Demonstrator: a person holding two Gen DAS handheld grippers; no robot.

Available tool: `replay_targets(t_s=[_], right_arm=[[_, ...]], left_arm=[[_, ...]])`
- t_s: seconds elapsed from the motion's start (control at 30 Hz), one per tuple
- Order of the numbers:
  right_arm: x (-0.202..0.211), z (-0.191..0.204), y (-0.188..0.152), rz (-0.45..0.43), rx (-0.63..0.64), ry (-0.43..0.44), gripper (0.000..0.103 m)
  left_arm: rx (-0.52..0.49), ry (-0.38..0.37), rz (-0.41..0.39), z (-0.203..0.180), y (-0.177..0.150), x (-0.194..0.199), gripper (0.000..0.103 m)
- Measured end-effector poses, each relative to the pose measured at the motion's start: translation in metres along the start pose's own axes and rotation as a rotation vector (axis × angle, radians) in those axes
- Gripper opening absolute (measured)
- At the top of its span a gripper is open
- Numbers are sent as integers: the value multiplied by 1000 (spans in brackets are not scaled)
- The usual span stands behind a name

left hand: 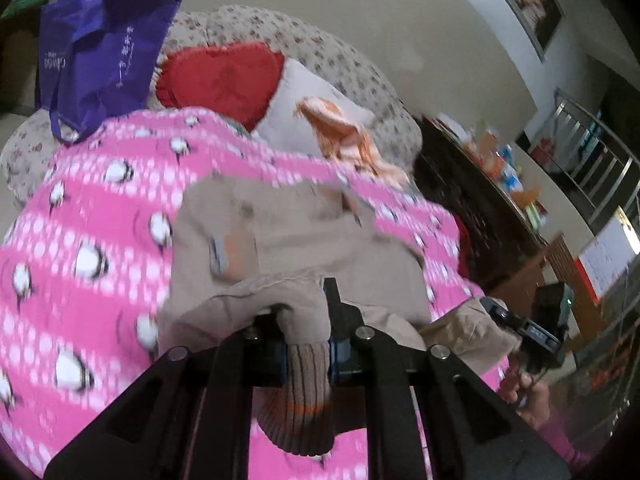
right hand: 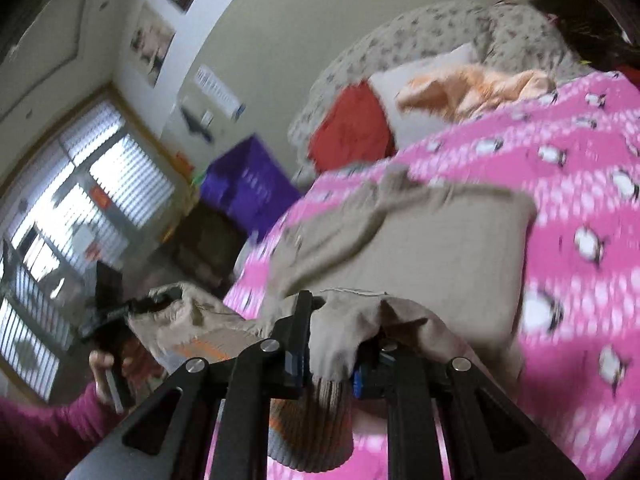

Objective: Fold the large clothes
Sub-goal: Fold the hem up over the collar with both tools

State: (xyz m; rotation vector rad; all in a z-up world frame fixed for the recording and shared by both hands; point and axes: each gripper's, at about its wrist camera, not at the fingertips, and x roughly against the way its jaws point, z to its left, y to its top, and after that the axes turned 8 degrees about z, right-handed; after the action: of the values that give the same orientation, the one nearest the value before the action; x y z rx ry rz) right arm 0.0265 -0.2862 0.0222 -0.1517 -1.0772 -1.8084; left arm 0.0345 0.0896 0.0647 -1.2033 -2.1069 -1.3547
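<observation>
A beige jacket point(left hand: 288, 240) with ribbed cuffs lies on a pink penguin-print blanket point(left hand: 92, 216). My left gripper point(left hand: 306, 320) is shut on the jacket's near hem, and a ribbed cuff point(left hand: 304, 392) hangs between the fingers. My right gripper point(right hand: 340, 328) is shut on another part of the same jacket point(right hand: 420, 240), with a ribbed cuff point(right hand: 316, 420) hanging below. Each gripper shows in the other's view, the right one in the left wrist view point(left hand: 520, 328) and the left one in the right wrist view point(right hand: 132, 308), both holding beige cloth.
A purple tote bag point(left hand: 104, 56), a red heart cushion point(left hand: 224, 76), a white pillow point(left hand: 304, 108) and an orange garment point(left hand: 348, 136) lie at the far end by a floral sofa back point(left hand: 340, 60). A dark cluttered cabinet point(left hand: 480, 200) stands to the right.
</observation>
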Motion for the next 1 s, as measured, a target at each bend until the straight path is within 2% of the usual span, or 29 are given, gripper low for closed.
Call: replay_targets(t_s=[0.1,0.3,0.4,0.47,0.5,0.57,0.63,0.7,0.73,0.8,0.87,0.93,1.0], right_arm=[[-7,-18,30,-22,-22,-43,15],[-39,-47,83,-18,-65,-118,15],[-61,-73,104,-6,-133,-126,15],[-79,-98,114,8,-206,-121,19],[-85,-107,118,19,-242,-125,23],[-89,-121,126,30,-275,-113,33],[-76,-122,126,-21,-259,-105,52],[-59,-117,121,-50,-241,-98,53],[-50,-110,115,-52,-213,-75,53],[-44,-92,106,-29,-137,-45,53],[-51,-70,99,18,-50,-71,53],[-71,-53,96,81,21,-82,53],[-99,-41,100,122,89,-164,53]], left_arm=[[-14,58,-24,4,30,-23,11],[-42,113,-14,9,78,-70,11],[-30,148,18,16,95,-102,12],[-6,160,28,24,103,-120,17],[22,136,41,32,108,-130,20],[64,105,68,44,115,-137,33],[77,74,58,49,117,-130,65],[67,58,27,47,118,-115,79],[47,83,-12,44,116,-102,84],[6,106,-41,37,116,-92,84],[-27,114,-31,31,113,-90,84],[-52,140,6,26,103,-102,84],[-76,206,58,23,97,-124,84]])
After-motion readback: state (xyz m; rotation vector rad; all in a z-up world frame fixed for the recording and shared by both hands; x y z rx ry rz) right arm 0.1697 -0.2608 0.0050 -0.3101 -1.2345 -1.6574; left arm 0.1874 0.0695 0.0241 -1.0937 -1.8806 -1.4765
